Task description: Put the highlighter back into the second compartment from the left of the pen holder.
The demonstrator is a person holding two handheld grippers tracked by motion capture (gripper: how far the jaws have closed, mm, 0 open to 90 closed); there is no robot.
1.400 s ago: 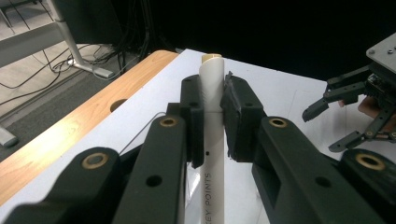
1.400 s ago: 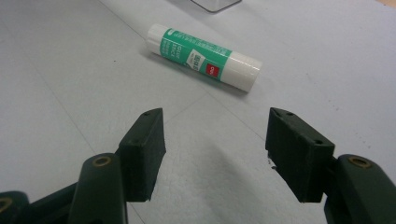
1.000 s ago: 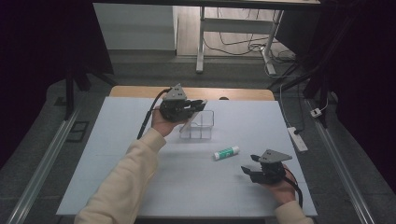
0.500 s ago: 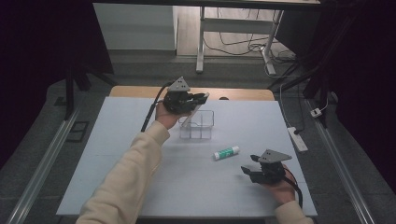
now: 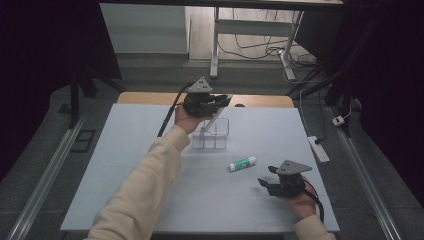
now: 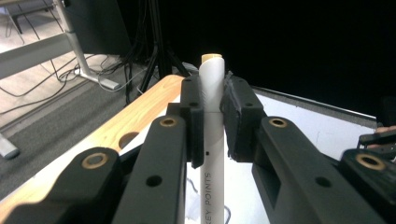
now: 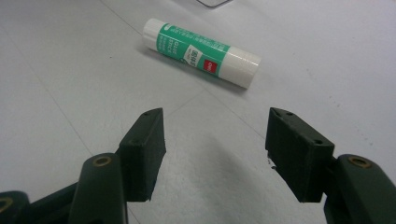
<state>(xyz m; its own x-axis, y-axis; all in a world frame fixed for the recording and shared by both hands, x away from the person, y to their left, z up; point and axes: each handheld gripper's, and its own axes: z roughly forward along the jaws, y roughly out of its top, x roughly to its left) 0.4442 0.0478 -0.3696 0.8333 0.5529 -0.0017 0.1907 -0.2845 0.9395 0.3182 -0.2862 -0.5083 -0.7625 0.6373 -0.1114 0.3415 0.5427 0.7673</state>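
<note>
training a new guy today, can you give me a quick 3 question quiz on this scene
1. True or false: the left gripper is shut on a white pen.
2. Which thing lies on the table in front of the right gripper? A) a glue stick B) a pair of scissors C) a roll of tape
3. In the high view, what clear thing stands on the table just under the left gripper?

Key:
1. True; its fingers press on the pen from both sides.
2. A, the glue stick, lying flat and untouched; the right gripper is open.
3. A clear divided box.
</note>
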